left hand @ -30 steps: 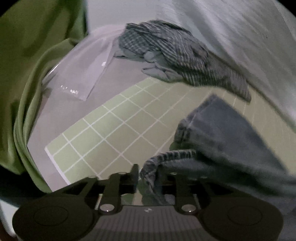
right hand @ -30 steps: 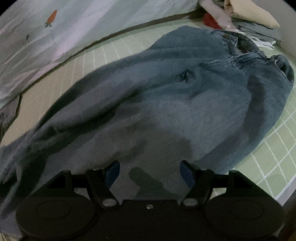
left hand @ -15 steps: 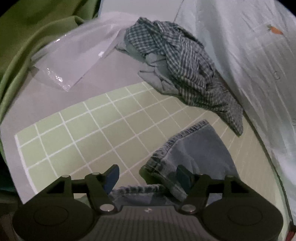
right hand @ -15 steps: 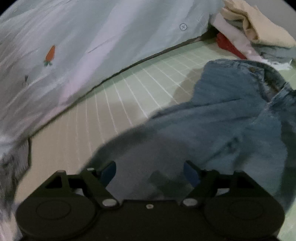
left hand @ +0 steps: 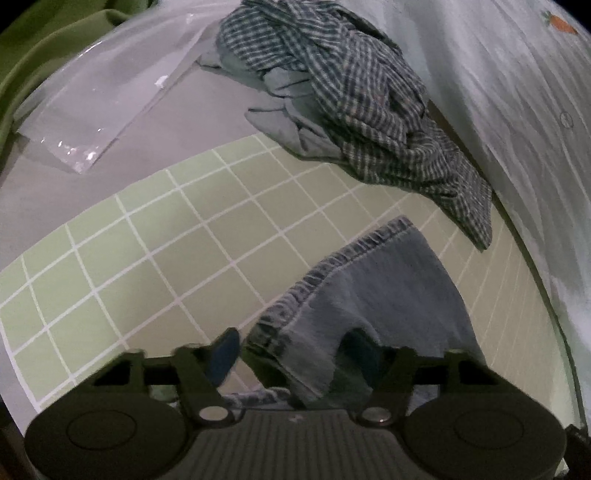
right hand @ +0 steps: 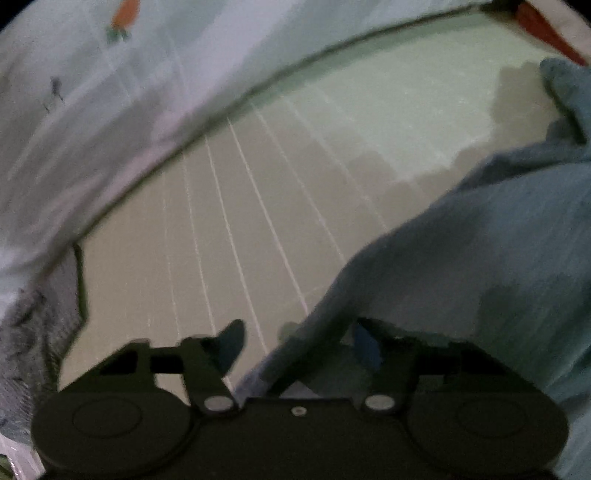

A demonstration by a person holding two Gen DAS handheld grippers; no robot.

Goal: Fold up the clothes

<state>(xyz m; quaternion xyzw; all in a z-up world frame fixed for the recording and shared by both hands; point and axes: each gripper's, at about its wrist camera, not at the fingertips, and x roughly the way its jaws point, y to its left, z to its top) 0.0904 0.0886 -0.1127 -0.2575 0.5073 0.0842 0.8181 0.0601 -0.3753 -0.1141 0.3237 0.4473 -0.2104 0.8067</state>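
A: Denim, right up close. The left tongs (left hand: pixel 291 350) sit low over the hem end of the jeans (left hand: pixel 373 291), with the cuff lying between the two fingers. The jaws have just been closing, yet there is a gap at the left pad, so I read them as partly open around the cloth, not clamped.

B: And the right tongs (right hand: pixel 299 345)?

A: Same story. Their jaws have just been closing too. An edge of the jeans (right hand: pixel 480 266) runs between the fingers and across the right one, but the picture is smeared and I cannot tell whether the pads press on it.

B: Where do the jeans lie?

A: On the green gridded mat (left hand: pixel 155 258), which covers a grey bench (left hand: pixel 44 184). One leg stretches from the left tongs toward the right side of that view.

B: What is beyond?

A: A crumpled checked shirt (left hand: pixel 369 99) at the far edge of the mat, a clear plastic bag (left hand: pixel 96 110) to its left, and a pale sheet with a carrot print (right hand: pixel 123 14) hanging behind the bench.

B: What could go wrong?

A: The left tongs may catch only the top layer of the hem, so the leg would peel open on lifting. If the right tongs close on a loose fold, the denim's weight could pull it out. A long pull toward the far edge might drag the leg into the shirt.
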